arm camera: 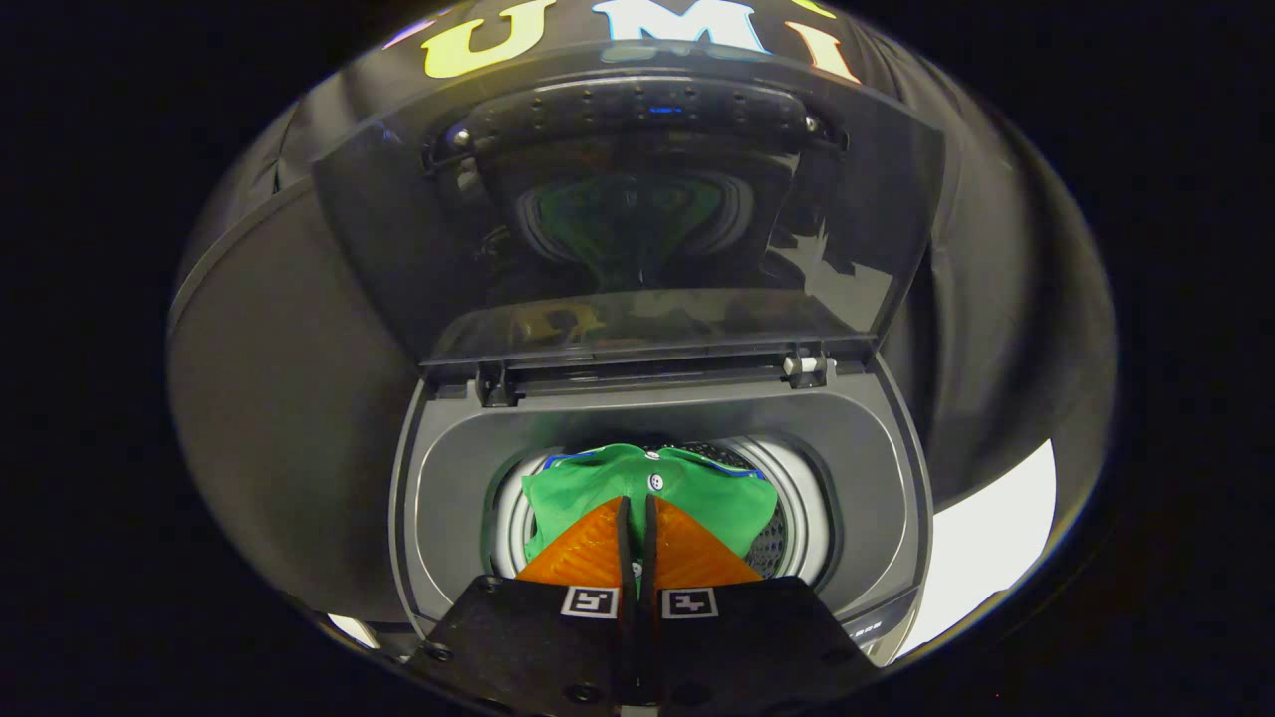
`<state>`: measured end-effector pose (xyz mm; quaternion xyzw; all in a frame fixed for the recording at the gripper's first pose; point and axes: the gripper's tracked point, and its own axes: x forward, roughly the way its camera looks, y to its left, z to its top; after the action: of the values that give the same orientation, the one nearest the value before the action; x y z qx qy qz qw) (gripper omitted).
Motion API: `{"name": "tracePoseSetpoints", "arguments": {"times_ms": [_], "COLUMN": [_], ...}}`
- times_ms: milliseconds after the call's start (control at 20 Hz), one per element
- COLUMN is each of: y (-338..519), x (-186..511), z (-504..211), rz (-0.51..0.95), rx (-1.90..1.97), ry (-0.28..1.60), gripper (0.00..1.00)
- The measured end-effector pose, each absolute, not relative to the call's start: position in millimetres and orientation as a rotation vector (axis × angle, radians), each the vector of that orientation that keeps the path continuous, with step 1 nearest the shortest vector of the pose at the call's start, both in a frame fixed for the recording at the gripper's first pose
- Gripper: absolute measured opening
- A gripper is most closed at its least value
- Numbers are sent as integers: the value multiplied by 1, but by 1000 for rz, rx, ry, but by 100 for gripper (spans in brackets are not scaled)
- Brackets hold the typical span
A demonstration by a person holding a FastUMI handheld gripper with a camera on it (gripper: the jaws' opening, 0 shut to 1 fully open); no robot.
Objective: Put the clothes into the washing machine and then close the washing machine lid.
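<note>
The gripper [637, 518] was clenched on the green garment [647, 488], low centre of frame, hanging over the washing machine's drum [797, 498]. Release remained; the lid [637, 199] stood open above.

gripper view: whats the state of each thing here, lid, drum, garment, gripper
lid: open, tilted up and back on its hinge
drum: uncovered, garment hanging over its opening
garment: green, pinched by the gripper, draped above the drum, not yet released
gripper: fingers nearly together, shut on the garment
</note>
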<state>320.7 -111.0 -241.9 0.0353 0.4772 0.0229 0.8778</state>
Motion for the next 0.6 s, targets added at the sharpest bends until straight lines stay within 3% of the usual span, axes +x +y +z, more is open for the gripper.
{"name": "tracePoseSetpoints", "arguments": {"times_ms": [400,600], "y": [-114,-110], "x": [324,322], "z": [-268,-266], "rz": [6,-7], "rx": [49,79], "ry": [1039,1057], "gripper": [4,57]}}
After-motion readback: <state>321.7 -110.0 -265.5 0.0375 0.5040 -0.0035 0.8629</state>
